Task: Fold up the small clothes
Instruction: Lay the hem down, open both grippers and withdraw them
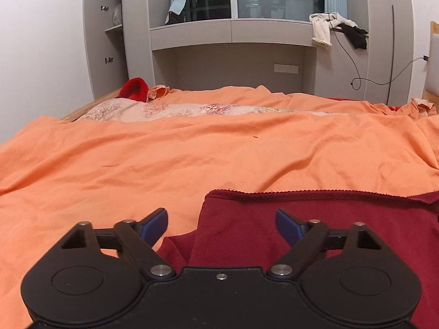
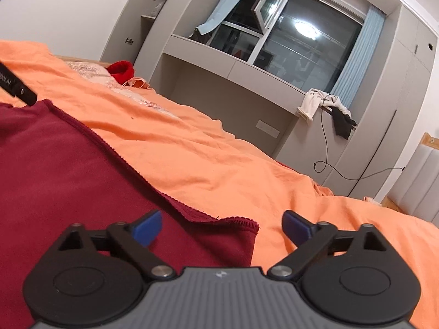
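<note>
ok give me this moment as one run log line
left gripper: open, over left corner of dark red garment | right gripper: open, over its right corner | garment: flat on orange bedsheet, not held

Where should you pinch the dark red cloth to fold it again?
Probably at the two far corners of the red cloth. The scalloped hem lies flat on the orange sheet, and each corner sits loose, so a pad can slip under. Come from the near side, low over the cloth: the left gripper at its corner, the right gripper at its own. Both jaws stand open.

Garment [image 1: 315, 224] flat on bedsheet [image 1: 164, 159]
</note>
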A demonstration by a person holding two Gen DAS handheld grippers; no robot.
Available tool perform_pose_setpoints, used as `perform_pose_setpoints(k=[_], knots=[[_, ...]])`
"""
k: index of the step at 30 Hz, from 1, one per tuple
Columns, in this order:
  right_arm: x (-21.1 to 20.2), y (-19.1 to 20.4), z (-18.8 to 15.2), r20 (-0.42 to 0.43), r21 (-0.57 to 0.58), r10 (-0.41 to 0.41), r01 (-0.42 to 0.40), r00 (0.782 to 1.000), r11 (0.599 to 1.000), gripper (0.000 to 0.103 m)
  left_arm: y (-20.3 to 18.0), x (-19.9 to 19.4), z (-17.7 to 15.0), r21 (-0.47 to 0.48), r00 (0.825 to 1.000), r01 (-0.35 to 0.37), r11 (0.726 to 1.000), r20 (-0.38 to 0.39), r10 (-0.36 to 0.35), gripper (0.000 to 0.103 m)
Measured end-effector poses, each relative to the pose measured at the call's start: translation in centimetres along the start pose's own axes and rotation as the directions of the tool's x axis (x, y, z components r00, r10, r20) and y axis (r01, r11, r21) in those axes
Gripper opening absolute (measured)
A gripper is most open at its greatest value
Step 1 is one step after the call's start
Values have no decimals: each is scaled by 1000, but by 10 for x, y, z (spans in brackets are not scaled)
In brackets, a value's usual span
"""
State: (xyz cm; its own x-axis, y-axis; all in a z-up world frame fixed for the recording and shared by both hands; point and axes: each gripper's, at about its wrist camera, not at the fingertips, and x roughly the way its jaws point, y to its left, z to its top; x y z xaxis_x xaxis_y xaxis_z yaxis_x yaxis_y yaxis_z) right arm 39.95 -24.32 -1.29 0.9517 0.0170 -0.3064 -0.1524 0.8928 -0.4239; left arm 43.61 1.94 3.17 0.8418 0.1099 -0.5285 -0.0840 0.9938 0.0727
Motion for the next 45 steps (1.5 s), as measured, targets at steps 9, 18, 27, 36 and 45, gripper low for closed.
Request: perform_pose_setpoints(k=[9,18,27,36,45], knots=[[22,-19,-18,-111,6,-153,155,982,988,103,0,29,-15,43,990,-97,994,-100,101,95],[28,-77,-43,-193,229,-192,235,962,945,103,19,14,-9,-44,993,-85,995,-88,81,98],[-27,-97,-30,-100,316,-170,193,980,929,103,72,-41,-9,-138,1000,-3,990,-26,0,102],[-99,-68,-7,37,377,-35,18,999,926,103,112,-66,-52,-201,999,-5,980,-43,-3,102],[-148,-7,-4,95,360,132,-158,987,920,103,126,-78,-78,-275,995,53,960,-66,-74,102]])
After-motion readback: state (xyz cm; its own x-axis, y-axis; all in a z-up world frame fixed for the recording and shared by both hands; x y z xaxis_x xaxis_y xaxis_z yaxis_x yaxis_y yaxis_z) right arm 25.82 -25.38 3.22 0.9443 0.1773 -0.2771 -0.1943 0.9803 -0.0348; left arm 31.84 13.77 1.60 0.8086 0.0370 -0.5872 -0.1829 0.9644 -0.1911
